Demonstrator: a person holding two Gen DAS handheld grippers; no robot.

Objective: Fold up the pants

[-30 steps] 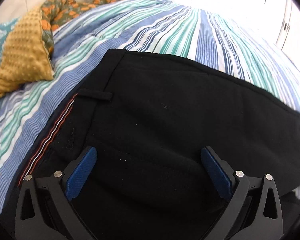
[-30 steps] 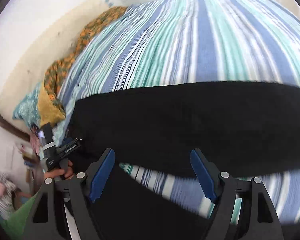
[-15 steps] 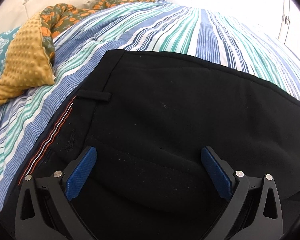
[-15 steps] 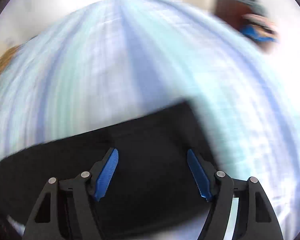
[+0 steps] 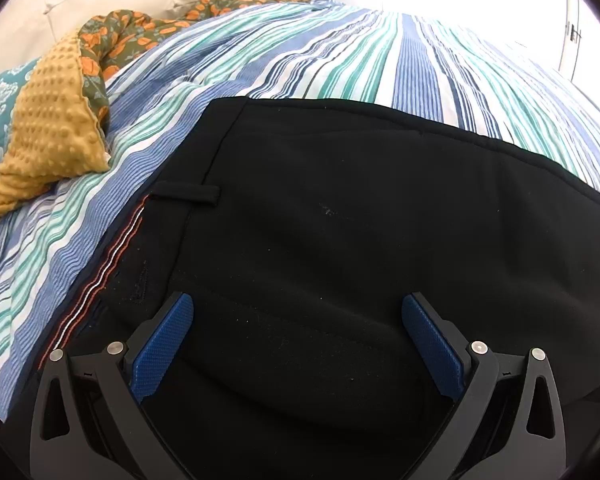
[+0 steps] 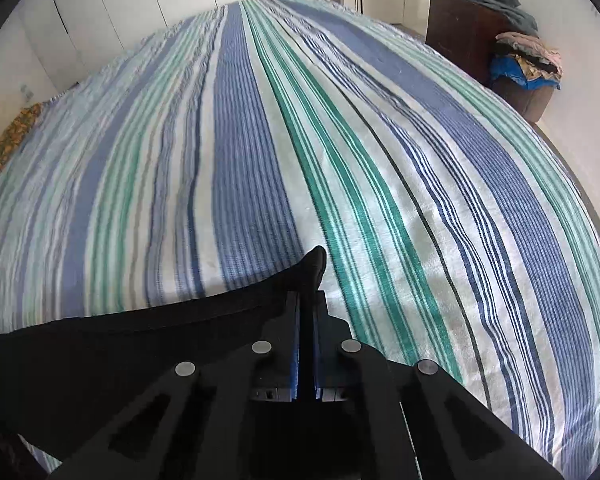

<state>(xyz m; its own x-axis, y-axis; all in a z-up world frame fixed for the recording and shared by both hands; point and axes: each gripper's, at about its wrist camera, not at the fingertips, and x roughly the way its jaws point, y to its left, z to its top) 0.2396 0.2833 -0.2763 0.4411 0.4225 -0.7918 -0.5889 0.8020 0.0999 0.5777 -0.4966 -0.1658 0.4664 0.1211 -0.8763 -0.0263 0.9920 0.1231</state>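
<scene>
Black pants [image 5: 340,240] lie flat on the striped bedspread [image 5: 340,52], waistband end to the left of the left wrist view, belt loop [image 5: 186,194] and red-white inner trim [image 5: 100,276] showing along that edge.

Left gripper [image 5: 298,336]: jaws spread wide, blue pads [image 5: 162,346] on either side of bare black cloth, nothing between them. It sits low over the waist area; contact with the fabric can't be confirmed from this angle.

Right gripper [image 6: 307,308]: jaws pressed together on a corner of the pants [image 6: 140,344], a small tip of black fabric [image 6: 314,266] poking out past the fingertips. That corner looks slightly raised off the bedspread [image 6: 260,140], probably the hem end, but the view is too close to be sure. Rest of the cloth trails away to the left and down out of frame.

Background: mustard dotted blanket [image 5: 48,128] and orange floral quilt [image 5: 140,36] bunched near the headboard, dark wooden dresser [image 6: 464,28] with piled clothes [image 6: 528,56] beyond the far corner of the bed
</scene>
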